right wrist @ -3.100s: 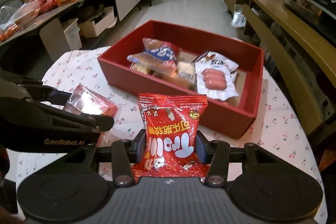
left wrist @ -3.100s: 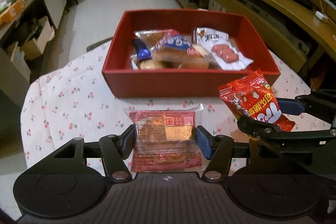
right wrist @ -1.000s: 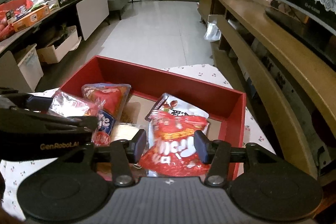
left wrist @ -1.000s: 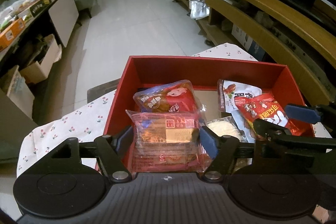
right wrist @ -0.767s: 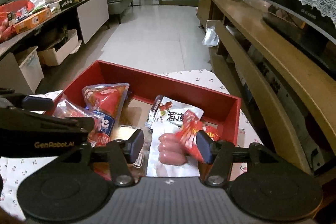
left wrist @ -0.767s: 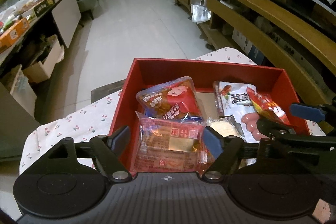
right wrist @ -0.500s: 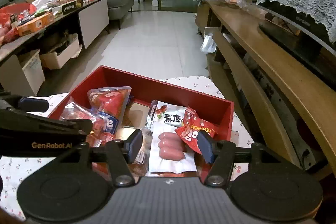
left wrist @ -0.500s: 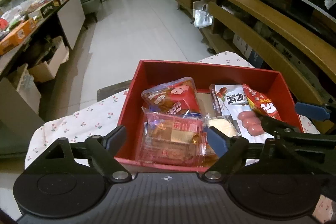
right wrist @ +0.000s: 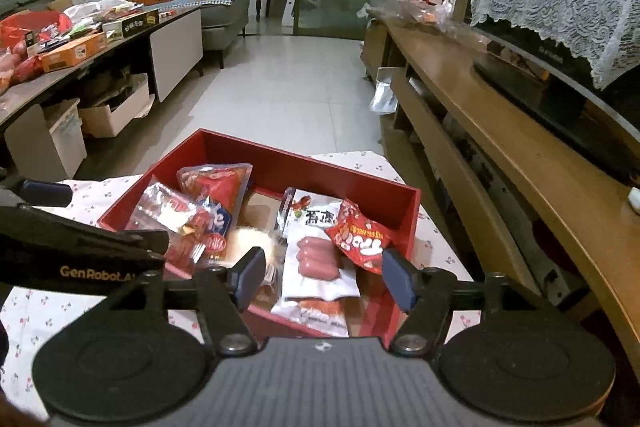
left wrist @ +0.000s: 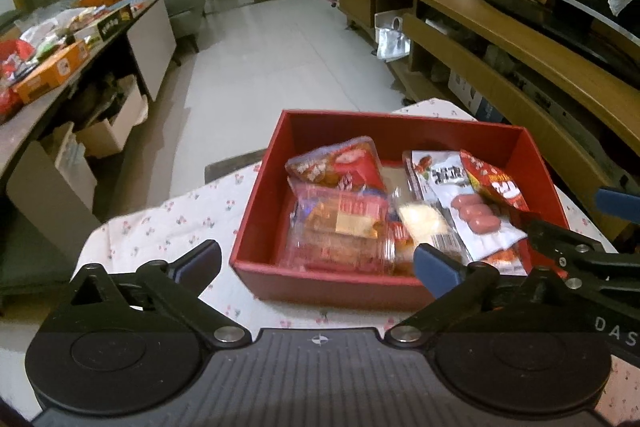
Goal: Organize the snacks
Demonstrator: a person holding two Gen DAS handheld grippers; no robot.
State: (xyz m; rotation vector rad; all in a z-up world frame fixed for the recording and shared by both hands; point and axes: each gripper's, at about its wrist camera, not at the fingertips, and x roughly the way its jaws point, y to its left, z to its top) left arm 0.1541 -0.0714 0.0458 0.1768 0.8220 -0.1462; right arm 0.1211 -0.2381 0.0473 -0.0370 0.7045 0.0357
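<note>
A red box (left wrist: pixel 332 283) stands on a flower-print tablecloth (left wrist: pixel 168 223) and holds several snack packets. A clear-wrapped cake packet (left wrist: pixel 340 227) lies at its near left, also seen in the right wrist view (right wrist: pixel 172 211). A red snack bag (right wrist: pixel 360 239) leans on a sausage packet (right wrist: pixel 316 259) at the box's right side. My left gripper (left wrist: pixel 316 263) hovers before the box's front wall, its jaws opening wide, nothing between them. My right gripper (right wrist: pixel 324 279) is above the box's near right corner, its jaws opening, touching no packet.
A long wooden media bench (right wrist: pixel 500 131) runs along the right. A cluttered sideboard (left wrist: pixel 60 67) with boxes under it stands on the left. Pale tiled floor (left wrist: pixel 280 47) lies beyond the table. The right gripper's fingers (left wrist: pixel 560 243) sit close to my left gripper.
Both grippers have let go and opened: the cake packet and the red bag now lie in the box. Both hands have drawn back and slightly up from it.
</note>
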